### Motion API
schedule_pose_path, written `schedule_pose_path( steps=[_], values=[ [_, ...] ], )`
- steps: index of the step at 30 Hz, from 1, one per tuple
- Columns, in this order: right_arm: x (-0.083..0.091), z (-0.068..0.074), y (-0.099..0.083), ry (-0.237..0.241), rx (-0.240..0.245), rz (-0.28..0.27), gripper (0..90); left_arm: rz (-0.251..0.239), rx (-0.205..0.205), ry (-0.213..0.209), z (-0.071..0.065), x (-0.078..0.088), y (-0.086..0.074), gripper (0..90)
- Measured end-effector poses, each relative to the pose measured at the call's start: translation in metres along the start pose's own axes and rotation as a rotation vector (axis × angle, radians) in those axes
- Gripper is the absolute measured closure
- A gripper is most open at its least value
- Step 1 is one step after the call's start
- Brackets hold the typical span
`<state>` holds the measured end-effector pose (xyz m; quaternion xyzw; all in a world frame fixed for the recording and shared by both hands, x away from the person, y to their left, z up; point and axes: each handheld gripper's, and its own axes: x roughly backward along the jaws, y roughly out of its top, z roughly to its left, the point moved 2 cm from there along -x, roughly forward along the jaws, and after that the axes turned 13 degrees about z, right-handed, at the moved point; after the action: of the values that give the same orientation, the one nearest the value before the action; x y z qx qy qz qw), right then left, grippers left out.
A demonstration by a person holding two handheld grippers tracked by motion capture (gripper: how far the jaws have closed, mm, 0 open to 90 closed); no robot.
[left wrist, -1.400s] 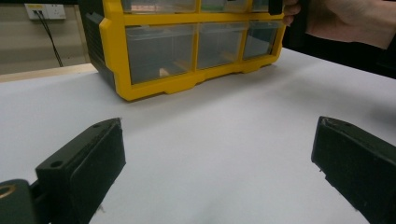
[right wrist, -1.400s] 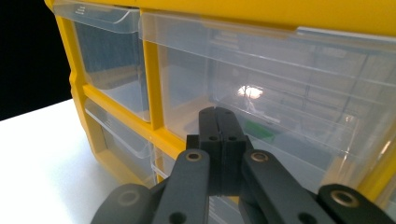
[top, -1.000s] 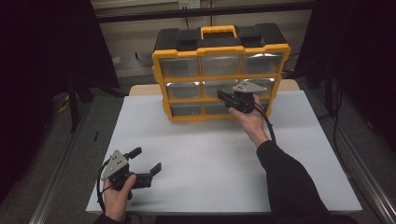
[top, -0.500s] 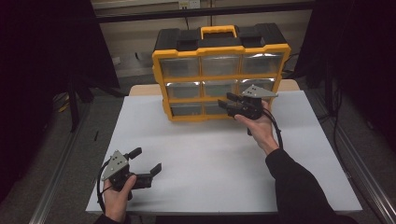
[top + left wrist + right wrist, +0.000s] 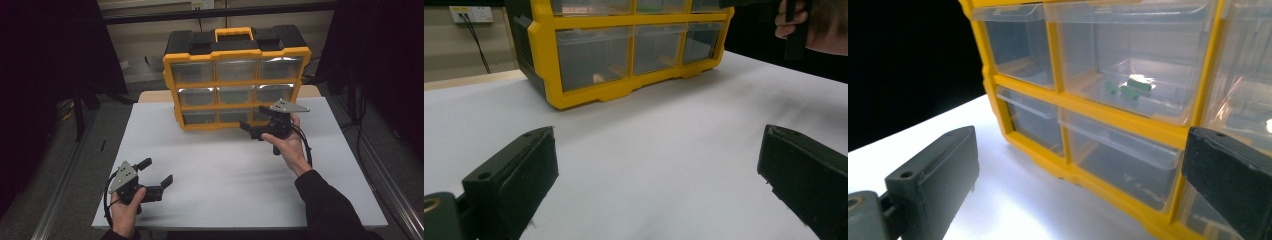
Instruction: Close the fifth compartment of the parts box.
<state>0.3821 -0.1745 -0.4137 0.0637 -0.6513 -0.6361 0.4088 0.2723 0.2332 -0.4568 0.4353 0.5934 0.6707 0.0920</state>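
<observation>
Item under work: yellow drawer cabinet (image 5: 235, 80), standing upright at the far middle of the white table (image 5: 215, 170), drawer fronts facing the person; black top with a yellow carry handle (image 5: 233, 34).
Drawers: three rows of three clear plastic drawers. The lower drawer (image 5: 1120, 165) lies directly ahead of the right gripper and looks pushed in, as do its neighbours.
Contents: small green parts (image 5: 1128, 87) lie in the drawer above that one; the rest appear empty or cannot be read through the glare.
Right gripper (image 5: 257, 122): held just in front of the cabinet's lower right drawers, jaws spread wide with nothing between them; they have just been opening.
Left gripper (image 5: 156, 172): well clear of the cabinet, at the near left of the table, jaws apart and empty, hovering low over the surface.
Handling, judged: the frame is stiff moulded plastic and fairly bulky; the drawers are light, thin-walled and smooth, likely to slip under the pads and to crack if squeezed hard.
Hold point, judged: the projecting lip along the top front edge of a drawer for pulling; the top handle for moving the whole cabinet.
Surroundings: bare table surface between cabinet and person; dark floor and a rail beyond the table's left edge.
Obstructions: none in front of the drawers. The cabinet may slide back when a drawer is pushed, as nothing braces it.
</observation>
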Motion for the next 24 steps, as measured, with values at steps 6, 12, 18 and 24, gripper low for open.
schedule_pose_path(
  steps=[6, 12, 18, 24],
  values=[
    [0.010, 0.003, -0.007, -0.003, 0.025, 0.004, 0.4, -0.004, 0.008, 0.002, -0.001, 0.000, 0.000, 2.7],
    [0.021, 0.003, -0.017, -0.013, 0.034, 0.007, 1.0, -0.005, 0.000, -0.003, 0.000, 0.000, 0.000, 2.7],
    [0.037, 0.002, -0.025, -0.036, 0.057, 0.012, 1.3, -0.002, 0.010, 0.003, 0.000, 0.000, 0.000, 2.7],
    [0.049, -0.002, -0.035, -0.080, 0.062, 0.030, 1.6, -0.005, 0.005, 0.000, 0.000, 0.000, 0.001, 2.7]
  ],
)
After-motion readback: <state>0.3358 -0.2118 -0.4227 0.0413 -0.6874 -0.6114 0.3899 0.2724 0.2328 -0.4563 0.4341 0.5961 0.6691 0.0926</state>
